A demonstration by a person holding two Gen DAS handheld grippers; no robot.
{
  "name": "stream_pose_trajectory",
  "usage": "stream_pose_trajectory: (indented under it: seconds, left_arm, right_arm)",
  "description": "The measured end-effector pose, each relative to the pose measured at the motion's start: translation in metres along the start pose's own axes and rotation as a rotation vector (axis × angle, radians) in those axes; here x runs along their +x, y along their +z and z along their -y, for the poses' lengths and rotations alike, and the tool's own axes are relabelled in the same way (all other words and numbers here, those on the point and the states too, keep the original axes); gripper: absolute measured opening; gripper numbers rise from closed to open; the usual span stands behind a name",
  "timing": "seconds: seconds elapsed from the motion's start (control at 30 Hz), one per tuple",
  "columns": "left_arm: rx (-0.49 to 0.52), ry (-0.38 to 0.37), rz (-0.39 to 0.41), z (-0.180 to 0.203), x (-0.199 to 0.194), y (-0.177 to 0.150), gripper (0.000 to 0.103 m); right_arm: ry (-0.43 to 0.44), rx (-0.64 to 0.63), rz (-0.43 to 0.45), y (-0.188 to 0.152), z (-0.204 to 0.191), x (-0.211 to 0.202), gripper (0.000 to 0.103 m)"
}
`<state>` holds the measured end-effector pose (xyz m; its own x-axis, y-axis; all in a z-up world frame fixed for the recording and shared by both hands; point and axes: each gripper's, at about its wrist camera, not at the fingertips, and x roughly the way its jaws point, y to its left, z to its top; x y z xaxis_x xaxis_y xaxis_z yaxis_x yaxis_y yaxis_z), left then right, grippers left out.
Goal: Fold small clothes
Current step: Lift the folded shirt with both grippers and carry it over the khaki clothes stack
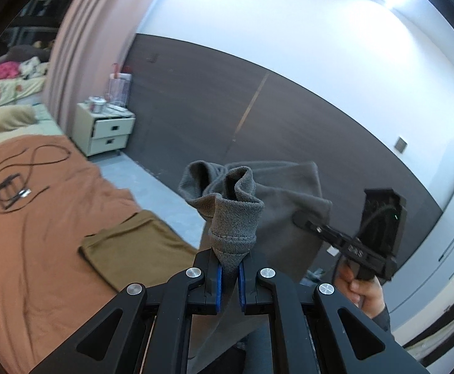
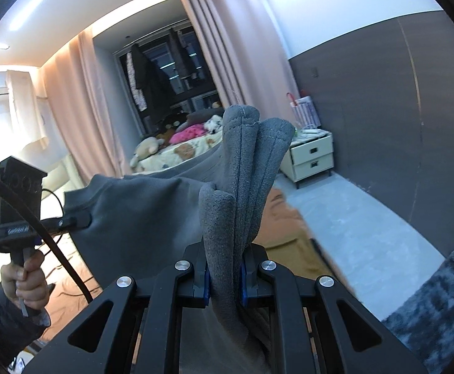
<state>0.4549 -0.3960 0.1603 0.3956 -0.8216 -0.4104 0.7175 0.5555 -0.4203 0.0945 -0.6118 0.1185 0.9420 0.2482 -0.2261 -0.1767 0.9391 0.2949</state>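
Observation:
A grey knit garment [image 1: 276, 205] hangs in the air between both grippers. My left gripper [image 1: 229, 275] is shut on a bunched grey edge of it. My right gripper [image 2: 225, 279] is shut on another bunched, ribbed edge of the same garment [image 2: 139, 218]. In the left wrist view the right gripper [image 1: 301, 220] pinches the cloth at the right. In the right wrist view the left gripper [image 2: 85, 218] pinches it at the left. A folded olive-brown cloth [image 1: 136, 249] lies on the orange-brown bedspread [image 1: 34, 218] below.
A black cable [image 1: 18, 180] lies coiled on the bedspread. A cream two-drawer nightstand [image 1: 105, 131] stands by the dark wall panel, with grey floor [image 2: 361, 227] beside the bed. A second bed with toys [image 2: 180, 143] is near the pink curtains. A dark fuzzy rug [image 2: 438, 311] lies at lower right.

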Motion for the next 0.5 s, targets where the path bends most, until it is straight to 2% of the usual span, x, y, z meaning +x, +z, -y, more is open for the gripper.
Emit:
stream_pose_trajectory:
  seconds: [0.23,0.5]
  left_arm:
    - [0.006,-0.064,-0.041,0.005,0.042,0.007,0.007]
    - [-0.022,-0.07,-0.09,-0.031,0.086,0.008,0.007]
  right_arm:
    - [-0.056,0.022,0.001,-0.01,-0.02,-0.001,0.01]
    - [-0.106,0.042,-0.043,-0.029,-0.052,0.03,0.01]
